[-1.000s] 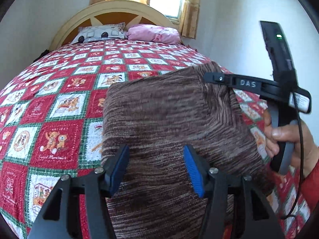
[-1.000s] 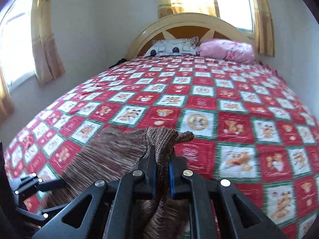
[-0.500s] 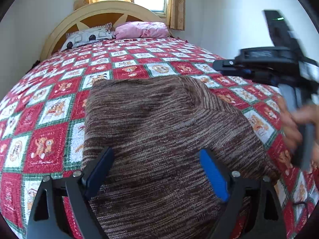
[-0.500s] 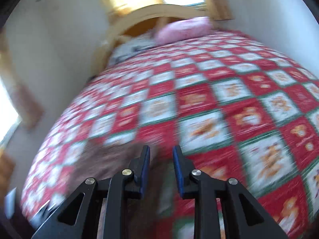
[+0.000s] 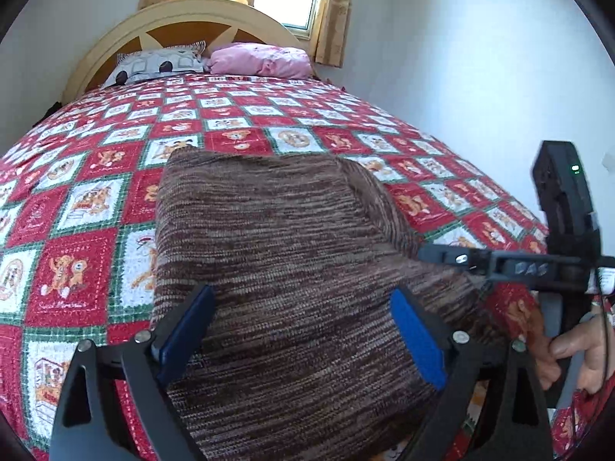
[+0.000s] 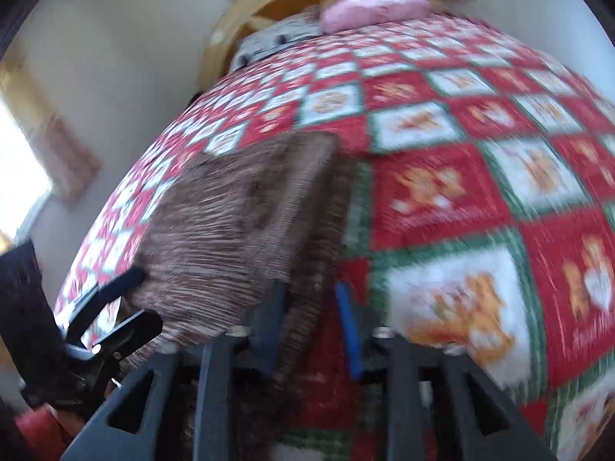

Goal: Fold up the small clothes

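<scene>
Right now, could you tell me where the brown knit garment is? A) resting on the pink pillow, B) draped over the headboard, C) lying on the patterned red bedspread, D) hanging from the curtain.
C: the brown knit garment lies spread on the patterned red bedspread, well short of the pink pillow near the headboard.

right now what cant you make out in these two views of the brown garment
- Near edge of the brown knit garment: left wrist view, cut off by the frame bottom and covered by the left hand-held gripper, jaws opening.
- Garment's right edge: right wrist view, motion blur; the right hand-held gripper, jaws opening, straddles it, contact unclear.
- Type of garment: both views, folded over, no sleeves or neckline visible.
- Quilt prints: right wrist view, smeared.
</scene>
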`<action>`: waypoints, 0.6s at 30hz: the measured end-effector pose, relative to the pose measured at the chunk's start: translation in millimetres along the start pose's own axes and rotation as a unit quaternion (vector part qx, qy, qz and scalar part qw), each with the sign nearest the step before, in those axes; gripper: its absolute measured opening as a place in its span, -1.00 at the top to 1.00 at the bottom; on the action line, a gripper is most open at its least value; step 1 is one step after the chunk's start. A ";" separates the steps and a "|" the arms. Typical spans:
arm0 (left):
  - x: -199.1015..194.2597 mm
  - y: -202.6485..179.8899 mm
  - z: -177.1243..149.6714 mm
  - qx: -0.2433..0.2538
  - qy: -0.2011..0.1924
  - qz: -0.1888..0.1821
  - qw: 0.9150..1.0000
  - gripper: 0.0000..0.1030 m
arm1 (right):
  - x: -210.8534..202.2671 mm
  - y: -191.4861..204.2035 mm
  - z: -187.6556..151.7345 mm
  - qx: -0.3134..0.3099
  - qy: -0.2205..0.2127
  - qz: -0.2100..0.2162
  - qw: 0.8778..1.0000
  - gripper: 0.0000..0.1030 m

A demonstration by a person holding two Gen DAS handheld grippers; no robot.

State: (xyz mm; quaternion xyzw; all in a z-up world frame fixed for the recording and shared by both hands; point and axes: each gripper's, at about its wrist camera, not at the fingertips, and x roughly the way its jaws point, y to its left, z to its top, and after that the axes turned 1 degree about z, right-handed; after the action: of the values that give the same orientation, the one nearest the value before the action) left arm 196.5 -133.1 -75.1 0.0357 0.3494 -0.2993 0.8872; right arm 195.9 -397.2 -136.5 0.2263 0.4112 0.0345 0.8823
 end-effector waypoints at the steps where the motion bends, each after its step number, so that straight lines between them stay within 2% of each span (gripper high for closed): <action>1: -4.3 -0.4 -1.2 0.000 -0.002 0.005 1.000 -0.85 | -8.8 -0.6 -3.6 0.010 -0.007 -0.011 1.000 0.39; 3: -22.5 3.9 -8.3 -0.012 -0.012 0.000 1.000 -0.88 | -22.4 9.9 -11.5 -0.004 -0.012 -0.046 0.999 0.39; 5: -37.7 14.1 -19.5 -0.042 -0.009 -0.012 0.999 -0.99 | -45.1 28.1 -23.2 -0.038 -0.026 -0.037 0.998 0.39; 8: -53.1 39.3 -39.3 -0.116 -0.002 -0.022 0.993 -1.00 | -71.4 61.0 -42.6 -0.103 -0.049 -0.044 0.993 0.39; 11: -55.9 64.3 -44.9 -0.186 -0.003 -0.007 0.983 -1.00 | -75.9 83.7 -49.2 -0.133 -0.053 -0.026 0.989 0.39; 12: -52.5 70.4 -45.2 -0.198 0.006 0.008 0.980 -1.00 | -73.2 87.9 -49.5 -0.135 -0.049 -0.018 0.989 0.39; 14: -44.0 75.3 -46.1 -0.203 0.029 0.042 0.978 -1.00 | -61.2 94.5 -49.6 -0.144 -0.040 -0.022 0.989 0.40; 17: -38.8 66.4 -47.7 -0.170 0.034 0.062 0.983 -1.00 | -47.3 94.6 -57.5 -0.151 -0.011 -0.023 0.988 0.40; 18: -34.8 61.2 -46.9 -0.156 0.041 0.075 0.984 -1.00 | -43.5 91.0 -61.2 -0.150 -0.002 -0.031 0.988 0.47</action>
State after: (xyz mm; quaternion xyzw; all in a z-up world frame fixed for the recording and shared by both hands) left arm 182.4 -52.6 -97.1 -0.0649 0.4244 -0.1723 0.8866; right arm 133.2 -303.7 -100.9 0.0790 0.4067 0.0681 0.9076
